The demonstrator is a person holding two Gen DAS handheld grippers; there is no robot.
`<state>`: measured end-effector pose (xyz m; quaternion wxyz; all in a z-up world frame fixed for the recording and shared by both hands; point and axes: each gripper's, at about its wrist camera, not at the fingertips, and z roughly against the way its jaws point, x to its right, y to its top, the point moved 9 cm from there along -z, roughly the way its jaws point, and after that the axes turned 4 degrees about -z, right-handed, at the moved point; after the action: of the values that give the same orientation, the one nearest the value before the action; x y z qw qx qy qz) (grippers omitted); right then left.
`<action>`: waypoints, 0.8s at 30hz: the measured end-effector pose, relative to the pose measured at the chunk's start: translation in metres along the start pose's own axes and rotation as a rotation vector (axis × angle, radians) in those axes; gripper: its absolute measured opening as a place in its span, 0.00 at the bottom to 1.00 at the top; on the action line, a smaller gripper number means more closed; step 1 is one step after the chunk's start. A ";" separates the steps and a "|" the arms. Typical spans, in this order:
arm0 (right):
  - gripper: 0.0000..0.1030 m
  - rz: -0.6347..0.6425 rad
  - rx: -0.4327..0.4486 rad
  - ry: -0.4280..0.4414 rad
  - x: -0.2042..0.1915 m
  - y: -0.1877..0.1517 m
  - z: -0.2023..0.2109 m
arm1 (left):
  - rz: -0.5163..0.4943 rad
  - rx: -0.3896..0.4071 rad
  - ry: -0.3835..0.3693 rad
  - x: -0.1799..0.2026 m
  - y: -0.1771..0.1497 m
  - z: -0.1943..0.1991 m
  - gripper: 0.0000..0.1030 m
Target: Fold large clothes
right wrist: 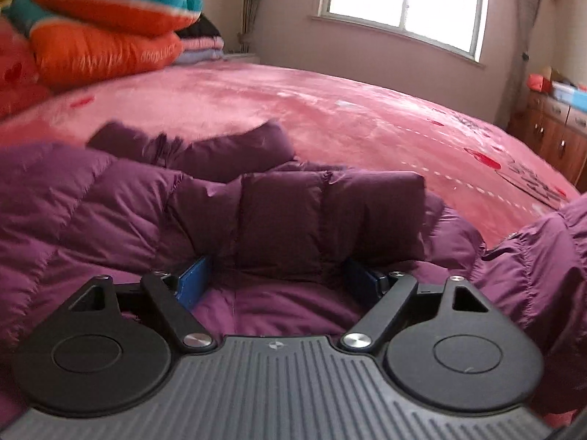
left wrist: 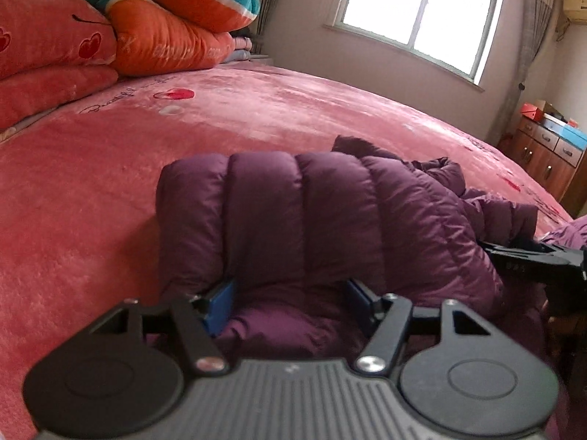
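Observation:
A purple quilted down jacket [left wrist: 293, 212] lies on the pink bed. In the left wrist view my left gripper [left wrist: 290, 300] has its blue pads wide apart around a raised fold of the jacket's edge, whose cloth fills the gap. In the right wrist view my right gripper [right wrist: 279, 278] likewise has its blue pads wide apart around a raised padded fold of the jacket [right wrist: 330, 220]. The right gripper's black body shows at the right edge of the left wrist view [left wrist: 539, 260]. I cannot tell whether either pair of pads pinches the cloth.
The pink plush bedspread [left wrist: 256, 110] stretches far behind the jacket. Folded orange, teal and pink quilts [left wrist: 157, 25] are stacked at the back left. A window [left wrist: 422, 11] is on the far wall. A wooden cabinet [left wrist: 546, 161] with boxes stands at the right.

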<state>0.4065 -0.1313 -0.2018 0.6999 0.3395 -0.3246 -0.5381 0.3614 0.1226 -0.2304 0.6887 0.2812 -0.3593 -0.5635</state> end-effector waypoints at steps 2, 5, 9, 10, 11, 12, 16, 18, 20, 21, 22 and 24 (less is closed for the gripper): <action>1.00 0.005 -0.004 -0.006 -0.001 -0.003 -0.004 | -0.010 -0.004 0.007 0.001 -0.003 -0.003 0.64; 1.00 -0.024 -0.001 0.007 0.001 -0.005 -0.011 | -0.031 -0.004 0.020 0.003 -0.004 -0.006 0.64; 1.00 -0.057 -0.007 0.027 0.005 -0.007 -0.019 | -0.048 -0.004 0.035 0.004 -0.004 -0.010 0.64; 1.00 -0.062 -0.005 0.031 0.006 -0.007 -0.018 | -0.056 -0.003 0.040 0.004 -0.003 -0.010 0.64; 1.00 -0.068 -0.002 0.034 0.007 -0.007 -0.017 | -0.066 -0.003 0.046 0.005 -0.003 -0.011 0.64; 1.00 -0.074 0.001 0.035 0.009 -0.008 -0.015 | -0.072 -0.002 0.052 0.006 -0.003 -0.011 0.64; 1.00 -0.103 0.006 0.039 0.017 -0.009 -0.006 | -0.090 0.029 0.073 0.008 -0.001 0.000 0.65; 1.00 -0.111 -0.005 0.015 0.022 -0.009 0.003 | -0.107 0.060 0.079 0.011 0.001 0.010 0.68; 1.00 -0.114 -0.010 -0.017 0.028 -0.012 0.018 | -0.130 0.082 0.066 0.016 0.002 0.021 0.70; 1.00 -0.113 0.000 -0.029 0.031 -0.011 0.028 | -0.138 0.088 0.059 0.018 0.002 0.027 0.70; 1.00 -0.110 0.019 -0.052 0.036 -0.010 0.043 | -0.140 0.095 0.057 0.020 0.002 0.035 0.72; 1.00 -0.127 0.061 -0.098 0.052 -0.012 0.072 | -0.127 0.110 0.036 0.023 0.001 0.048 0.72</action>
<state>0.3522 -0.1931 -0.1665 0.6368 0.3537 -0.3526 -0.5874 0.3255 0.1011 -0.1969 0.6413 0.3509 -0.3587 -0.5804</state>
